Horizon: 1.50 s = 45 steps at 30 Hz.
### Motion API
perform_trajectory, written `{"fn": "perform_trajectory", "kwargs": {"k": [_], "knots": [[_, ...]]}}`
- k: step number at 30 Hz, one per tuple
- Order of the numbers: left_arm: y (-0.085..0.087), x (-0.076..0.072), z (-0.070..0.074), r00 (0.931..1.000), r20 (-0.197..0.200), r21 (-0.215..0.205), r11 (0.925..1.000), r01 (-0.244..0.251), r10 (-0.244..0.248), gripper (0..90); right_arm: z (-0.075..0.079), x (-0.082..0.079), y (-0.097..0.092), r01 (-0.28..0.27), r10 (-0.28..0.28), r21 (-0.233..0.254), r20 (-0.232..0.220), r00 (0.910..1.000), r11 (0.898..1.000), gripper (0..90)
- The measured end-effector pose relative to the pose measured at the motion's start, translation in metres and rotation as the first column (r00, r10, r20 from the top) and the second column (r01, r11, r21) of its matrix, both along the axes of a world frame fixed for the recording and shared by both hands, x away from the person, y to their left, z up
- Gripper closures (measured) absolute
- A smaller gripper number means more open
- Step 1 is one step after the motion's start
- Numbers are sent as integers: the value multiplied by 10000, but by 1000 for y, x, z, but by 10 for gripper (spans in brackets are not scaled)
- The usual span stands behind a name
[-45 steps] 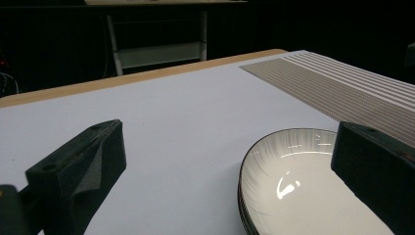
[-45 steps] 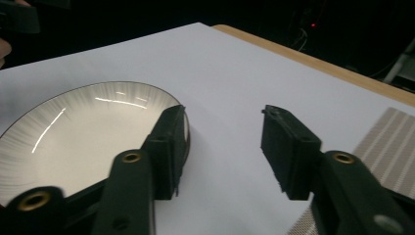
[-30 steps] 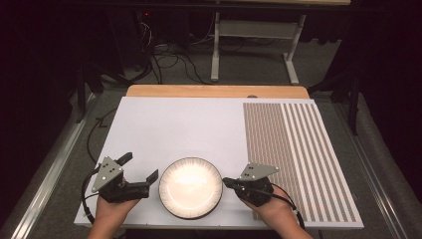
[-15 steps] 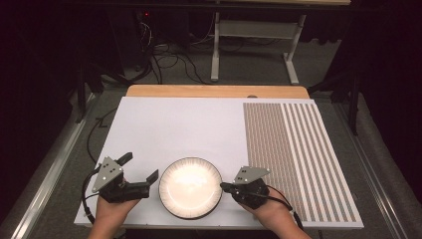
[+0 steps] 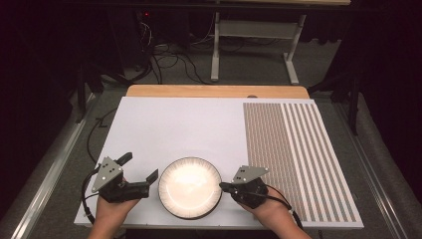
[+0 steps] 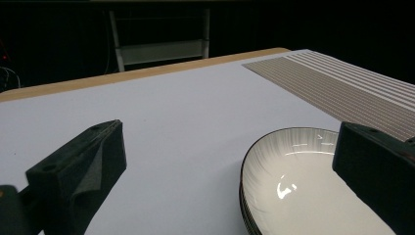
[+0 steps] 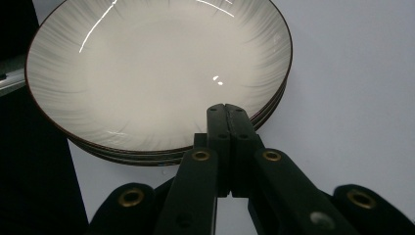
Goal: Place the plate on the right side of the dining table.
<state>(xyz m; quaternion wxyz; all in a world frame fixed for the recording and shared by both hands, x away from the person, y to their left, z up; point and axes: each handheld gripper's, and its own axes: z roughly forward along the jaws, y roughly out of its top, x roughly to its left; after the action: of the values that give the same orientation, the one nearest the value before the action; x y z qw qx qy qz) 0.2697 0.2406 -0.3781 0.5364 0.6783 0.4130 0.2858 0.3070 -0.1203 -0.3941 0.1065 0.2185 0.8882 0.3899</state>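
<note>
A stack of shallow white plates with dark rims (image 5: 190,186) sits at the front middle of the white tabletop (image 5: 189,124). My left gripper (image 5: 140,166) rests just left of the stack, jaws wide open with nothing between them. In the left gripper view its gripper (image 6: 230,152) frames bare table, and the plates (image 6: 303,181) lie by the right-hand jaw. My right gripper (image 5: 222,186) is on the right side of the stack, shut. In the right gripper view the closed tips of my right gripper (image 7: 226,106) lie over the near rim of the top plate (image 7: 156,68), nothing between them.
A brown-and-white striped mat (image 5: 293,149) covers the right part of the table. A wooden strip (image 5: 214,91) runs along the far edge. Beyond it are floor cables and a metal table frame (image 5: 254,35). The table's front edge is just behind both hands.
</note>
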Motion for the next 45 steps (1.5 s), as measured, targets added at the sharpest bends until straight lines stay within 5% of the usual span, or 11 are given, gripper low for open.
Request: {"fn": "perform_trajectory", "kwargs": {"k": [10,11,12,36,45], "knots": [[3,-1,1,10000,27,-32,10000,-33,33,2,-3,0,13,-209,209,22,-89,9997,9998,900],[-5,-1,0,9998,22,-1084,9940,-174,178,2,-3,0,13,-209,209,22,-89,9997,9998,900],[3,-1,1,10000,39,-56,10000,-36,36,2,-3,0,14,-208,209,40,-75,9998,9998,900],[7,-1,1,9999,-98,-317,9995,-72,69,2,-12,0,35,-596,596,14,-268,9979,9982,900],[7,3,-2,9979,-621,-271,9995,169,-185,2,-15,4,46,-796,793,-91,-260,9965,9968,900]]}}
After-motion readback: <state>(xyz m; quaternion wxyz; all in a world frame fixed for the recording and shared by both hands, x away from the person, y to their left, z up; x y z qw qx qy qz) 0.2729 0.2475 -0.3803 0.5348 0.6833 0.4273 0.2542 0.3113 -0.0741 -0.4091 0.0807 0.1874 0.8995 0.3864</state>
